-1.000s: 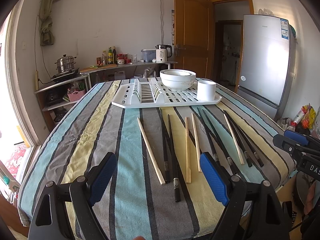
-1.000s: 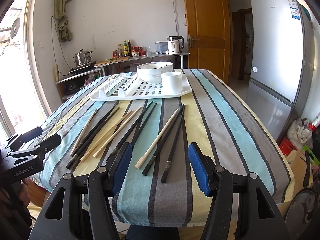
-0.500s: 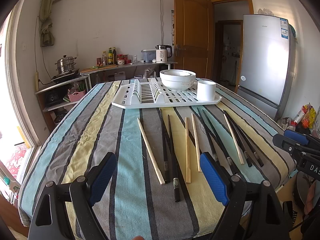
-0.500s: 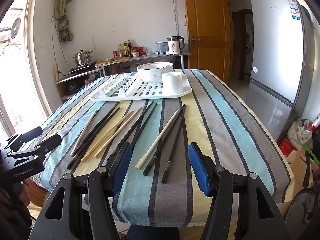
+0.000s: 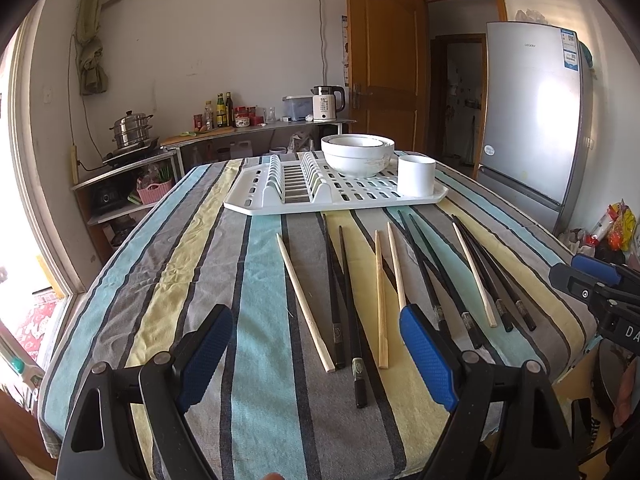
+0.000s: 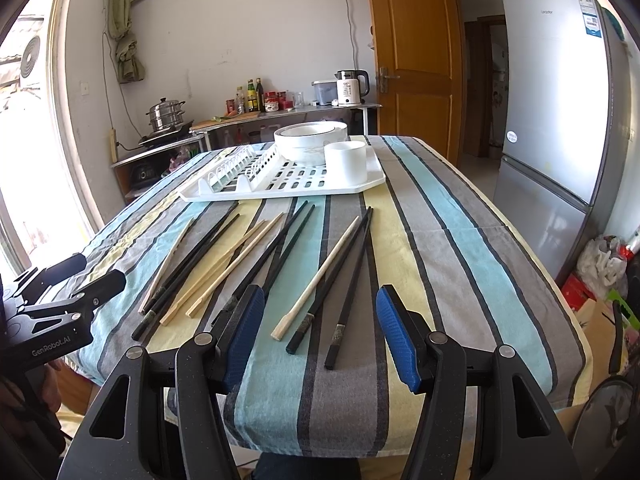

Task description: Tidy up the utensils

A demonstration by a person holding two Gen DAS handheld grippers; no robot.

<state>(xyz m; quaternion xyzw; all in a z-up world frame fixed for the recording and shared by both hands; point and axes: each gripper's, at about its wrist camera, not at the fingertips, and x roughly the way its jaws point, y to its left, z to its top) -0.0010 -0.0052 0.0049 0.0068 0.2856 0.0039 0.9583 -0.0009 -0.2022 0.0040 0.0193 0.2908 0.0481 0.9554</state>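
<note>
Several chopsticks, some black (image 5: 348, 292) and some pale wood (image 5: 305, 300), lie spread lengthwise on the striped tablecloth (image 5: 160, 280), between me and a white drying rack (image 5: 280, 204). In the right wrist view the black ones (image 6: 348, 276) and a wooden one (image 6: 316, 280) lie just ahead. A white cup (image 5: 416, 176) and stacked white bowls (image 5: 357, 155) stand on the rack. My left gripper (image 5: 316, 356) is open and empty above the table's near edge. My right gripper (image 6: 320, 332) is open and empty, also at the near edge.
A silver fridge (image 5: 532, 128) stands right of the table. A counter with bottles and a kettle (image 5: 326, 102) runs along the far wall. A wooden door (image 5: 384, 68) is open behind the table. Bags (image 6: 604, 260) lie on the floor at right.
</note>
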